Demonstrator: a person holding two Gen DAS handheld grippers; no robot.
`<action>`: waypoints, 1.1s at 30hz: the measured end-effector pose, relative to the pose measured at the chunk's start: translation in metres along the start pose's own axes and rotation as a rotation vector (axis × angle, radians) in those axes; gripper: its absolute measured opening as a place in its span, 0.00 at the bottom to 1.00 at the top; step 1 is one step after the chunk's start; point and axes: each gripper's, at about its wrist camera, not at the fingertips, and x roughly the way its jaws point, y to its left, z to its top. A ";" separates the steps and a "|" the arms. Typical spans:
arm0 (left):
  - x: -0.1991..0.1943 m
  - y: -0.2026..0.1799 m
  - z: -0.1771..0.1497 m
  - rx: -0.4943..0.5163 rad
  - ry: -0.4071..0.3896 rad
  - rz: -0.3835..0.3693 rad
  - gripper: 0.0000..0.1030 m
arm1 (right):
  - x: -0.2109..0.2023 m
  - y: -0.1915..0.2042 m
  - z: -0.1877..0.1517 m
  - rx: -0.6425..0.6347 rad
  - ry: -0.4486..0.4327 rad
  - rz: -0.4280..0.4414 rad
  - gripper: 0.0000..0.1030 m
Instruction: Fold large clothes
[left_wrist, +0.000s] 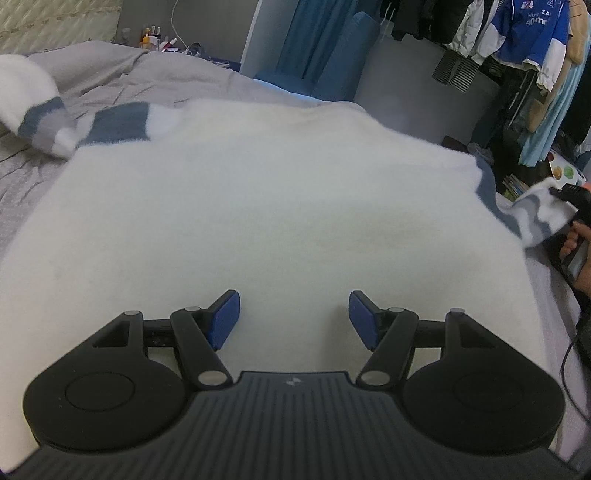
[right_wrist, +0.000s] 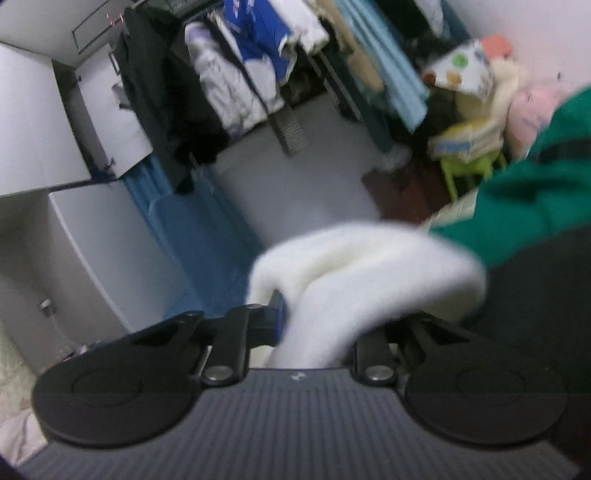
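A large fluffy white sweater (left_wrist: 258, 206) lies flat on the grey bed (left_wrist: 110, 74). Its left sleeve (left_wrist: 37, 110), with blue and grey stripes, is bunched at the upper left. My left gripper (left_wrist: 294, 317) hovers open just over the sweater's near part, and nothing is between its blue pads (left_wrist: 225, 317). The striped right sleeve (left_wrist: 535, 214) is lifted off the bed's right edge, with my right gripper (left_wrist: 557, 194) shut on it. In the blurred right wrist view the white sleeve (right_wrist: 362, 266) fills the right gripper (right_wrist: 317, 314) and hides its right finger.
A person's hand (left_wrist: 576, 240) and green sleeve (right_wrist: 535, 192) are at the right. Hanging clothes (left_wrist: 524, 40) crowd the far right, and a blue chair (left_wrist: 332, 55) stands beyond the bed. Bottles (left_wrist: 155, 38) stand at the far left. A dark cable (left_wrist: 569, 369) runs along the bed's right side.
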 end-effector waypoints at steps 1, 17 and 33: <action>-0.001 -0.001 -0.001 0.003 0.002 -0.001 0.68 | 0.000 -0.001 0.005 -0.003 -0.016 -0.018 0.22; -0.036 0.030 0.012 -0.103 -0.016 0.078 0.68 | -0.023 0.032 0.060 -0.053 -0.095 -0.115 0.12; -0.101 0.066 0.014 -0.111 -0.109 0.079 0.68 | -0.152 0.278 0.045 -0.441 -0.137 0.174 0.11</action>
